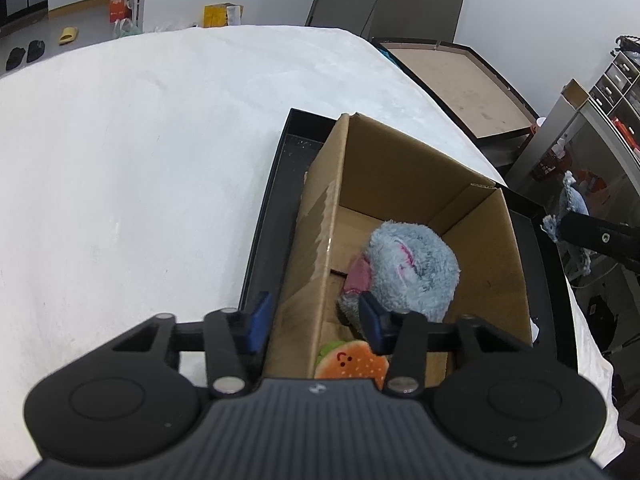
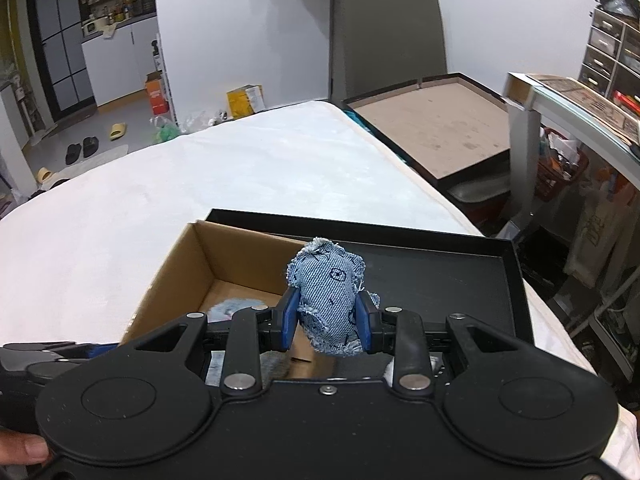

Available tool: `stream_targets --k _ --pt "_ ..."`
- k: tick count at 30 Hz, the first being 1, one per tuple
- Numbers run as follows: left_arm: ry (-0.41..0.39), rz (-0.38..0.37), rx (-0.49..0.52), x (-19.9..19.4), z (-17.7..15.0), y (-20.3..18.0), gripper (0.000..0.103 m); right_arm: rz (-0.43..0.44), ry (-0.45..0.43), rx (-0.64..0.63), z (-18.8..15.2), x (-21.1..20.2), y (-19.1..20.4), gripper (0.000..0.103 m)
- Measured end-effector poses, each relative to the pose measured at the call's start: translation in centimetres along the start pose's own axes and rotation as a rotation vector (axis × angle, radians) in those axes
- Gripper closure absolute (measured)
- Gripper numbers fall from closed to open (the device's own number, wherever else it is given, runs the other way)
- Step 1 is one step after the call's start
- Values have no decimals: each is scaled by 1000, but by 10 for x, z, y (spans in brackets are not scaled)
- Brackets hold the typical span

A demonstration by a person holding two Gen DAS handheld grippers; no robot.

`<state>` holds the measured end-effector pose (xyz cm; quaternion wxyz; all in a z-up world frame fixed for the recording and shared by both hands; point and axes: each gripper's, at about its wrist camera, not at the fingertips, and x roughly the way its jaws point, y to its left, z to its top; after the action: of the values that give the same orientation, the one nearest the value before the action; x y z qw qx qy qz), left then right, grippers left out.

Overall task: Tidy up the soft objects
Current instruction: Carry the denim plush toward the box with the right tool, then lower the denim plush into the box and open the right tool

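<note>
Above the box point(image 2: 188, 276) your right gripper point(image 2: 326, 322) clamps a denim toy point(image 2: 328, 300); your left gripper point(image 1: 316, 320) hangs agape over the blue plush point(image 1: 408, 264) and burger point(image 1: 352, 364)

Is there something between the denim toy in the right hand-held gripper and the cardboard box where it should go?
Nothing visible blocks it. The right hand-held gripper holds the denim toy above the open cardboard box, whose far end is bare beyond the blue plush.
</note>
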<state>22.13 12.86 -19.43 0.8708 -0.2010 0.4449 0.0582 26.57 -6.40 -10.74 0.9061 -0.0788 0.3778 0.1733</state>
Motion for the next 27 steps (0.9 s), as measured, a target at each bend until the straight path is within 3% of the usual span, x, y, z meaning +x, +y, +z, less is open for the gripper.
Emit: stream_targets --k 2,11,27 --pt "8 -3 -2 1 0 1 68 3 0 -11 0 1 6 73" --pt "13 8 -31 5 -1 10 82 24 11 -36 0 1 26 73" --pt "22 -21 -61 5 0 18 82 61 18 -69 11 15 66 72"
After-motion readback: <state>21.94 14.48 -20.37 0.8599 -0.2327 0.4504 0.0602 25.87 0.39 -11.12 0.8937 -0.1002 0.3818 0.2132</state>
